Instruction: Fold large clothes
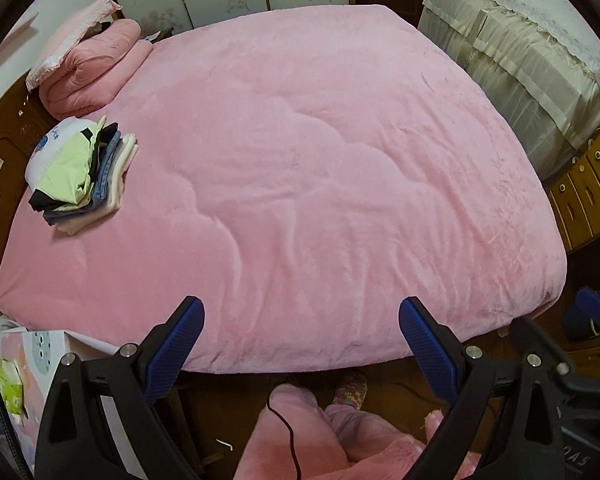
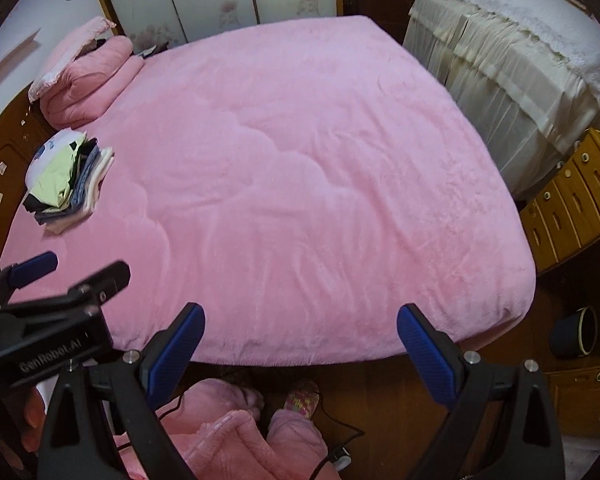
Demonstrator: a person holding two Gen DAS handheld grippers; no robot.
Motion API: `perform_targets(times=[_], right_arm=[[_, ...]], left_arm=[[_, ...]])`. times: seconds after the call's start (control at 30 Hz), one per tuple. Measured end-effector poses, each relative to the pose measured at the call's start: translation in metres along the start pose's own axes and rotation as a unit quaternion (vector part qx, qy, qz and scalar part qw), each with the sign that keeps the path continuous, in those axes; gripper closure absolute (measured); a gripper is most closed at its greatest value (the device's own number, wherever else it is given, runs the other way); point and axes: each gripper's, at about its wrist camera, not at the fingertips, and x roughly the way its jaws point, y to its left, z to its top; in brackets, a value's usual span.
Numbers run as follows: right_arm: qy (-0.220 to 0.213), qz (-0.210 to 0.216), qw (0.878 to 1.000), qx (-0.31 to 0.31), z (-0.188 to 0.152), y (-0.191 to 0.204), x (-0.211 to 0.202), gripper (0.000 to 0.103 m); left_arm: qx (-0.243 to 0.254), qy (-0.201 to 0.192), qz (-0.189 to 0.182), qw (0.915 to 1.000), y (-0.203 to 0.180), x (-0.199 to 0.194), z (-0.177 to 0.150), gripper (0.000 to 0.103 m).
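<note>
Both grippers, left (image 1: 301, 322) and right (image 2: 300, 328), are hanging spread wide and empty above the near edge of the pink bed (image 1: 300, 168). The folded clothes (image 1: 82, 172) are lying stacked near the bed's head, beside the pink pillows (image 1: 88, 68).

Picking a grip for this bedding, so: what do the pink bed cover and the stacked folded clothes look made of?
The pink bed cover looks like a plush, fleece-type fabric: a soft matte nap with shading streaks and stitched quilting curves. The stacked folded clothes look like thin woven or knit fabrics; one blue layer resembles denim, though that is uncertain. The left gripper and right gripper are open, holding nothing.
</note>
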Motion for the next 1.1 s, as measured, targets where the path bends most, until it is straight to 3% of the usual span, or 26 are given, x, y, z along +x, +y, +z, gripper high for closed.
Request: perform_targets(times=[0.3, 0.6, 0.77, 0.87, 0.97, 1.1], right_arm=[[-0.033, -0.011, 0.999, -0.022, -0.001, 0.024, -0.015, 0.005], [-0.059, -0.013, 0.998, -0.036, -0.001, 0.039, -0.02, 0.005], [-0.055, -0.009, 0.998, -0.043, -0.002, 0.044, -0.011, 0.005], [-0.044, -0.007, 0.998, -0.037, -0.003, 0.042, -0.002, 0.005], [-0.064, -0.023, 0.997, -0.033, -0.005, 0.038, 0.006, 0.004], [-0.031, -0.008, 0.999, -0.013, -0.008, 0.03, 0.017, 0.003]], left_arm=[[-0.005, -0.029, 0.015, 0.9995, 0.014, -0.021, -0.002, 0.002], [-0.044, -0.014, -0.024, 0.9987, 0.042, -0.007, -0.008, 0.002], [-0.036, -0.037, 0.009, 0.9986, 0.04, -0.004, -0.011, 0.002], [-0.029, -0.03, 0.006, 0.9991, 0.037, 0.002, -0.012, 0.001], [-0.03, -0.018, 0.007, 0.9994, 0.036, 0.007, -0.013, 0.001], [-0.036, -0.009, -0.002, 0.9993, 0.036, 0.012, -0.013, 0.001]])
